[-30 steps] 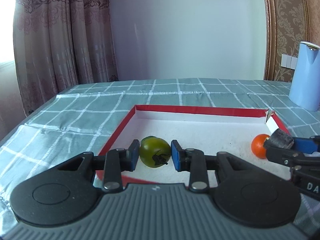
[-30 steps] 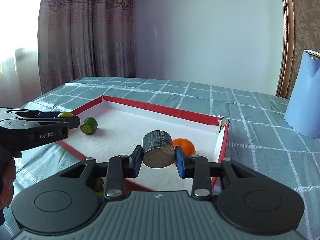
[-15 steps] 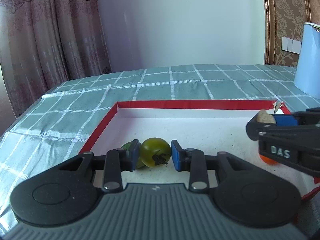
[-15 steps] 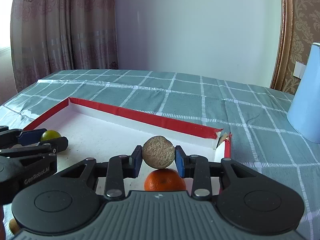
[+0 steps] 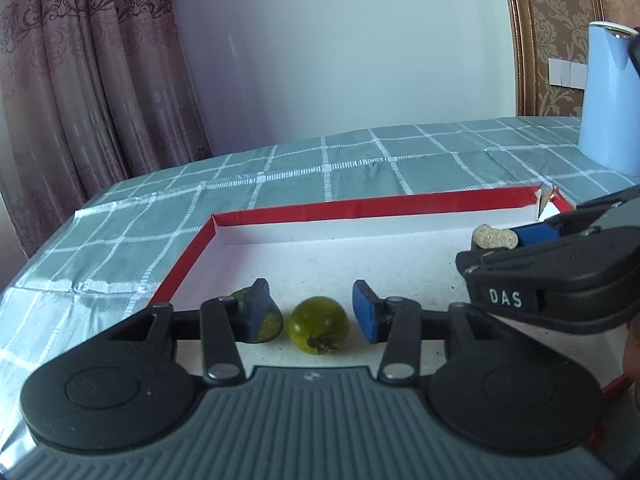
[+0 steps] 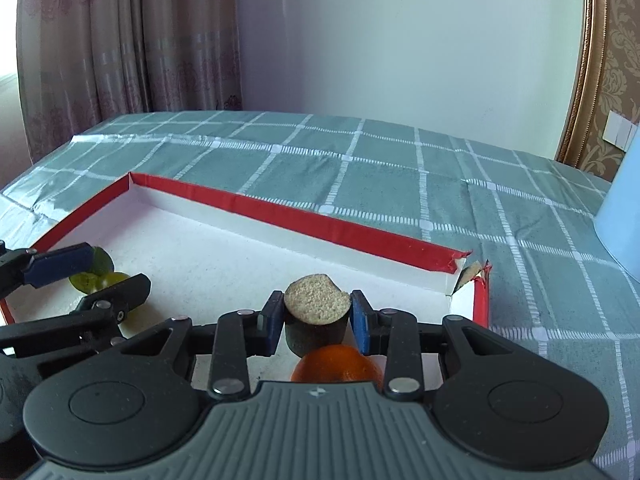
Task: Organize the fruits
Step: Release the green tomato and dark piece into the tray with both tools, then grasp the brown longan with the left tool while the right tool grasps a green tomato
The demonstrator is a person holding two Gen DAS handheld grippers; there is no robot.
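Inside the red-rimmed tray (image 5: 400,204), the left gripper (image 5: 316,314) stands released, its blue pads apart on either side of a green tomato (image 5: 319,325) resting on the white floor without touching either pad; a second green fruit (image 5: 270,324) lies partly hidden behind the left pad. At the tray's right end, the right gripper (image 6: 316,316) is clenched on a brown cut fruit piece (image 6: 316,314), held directly above an orange (image 6: 336,366)

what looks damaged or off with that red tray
The red tray's far right corner is torn open: the walls gape apart with a ragged flap. The rest looks intact.
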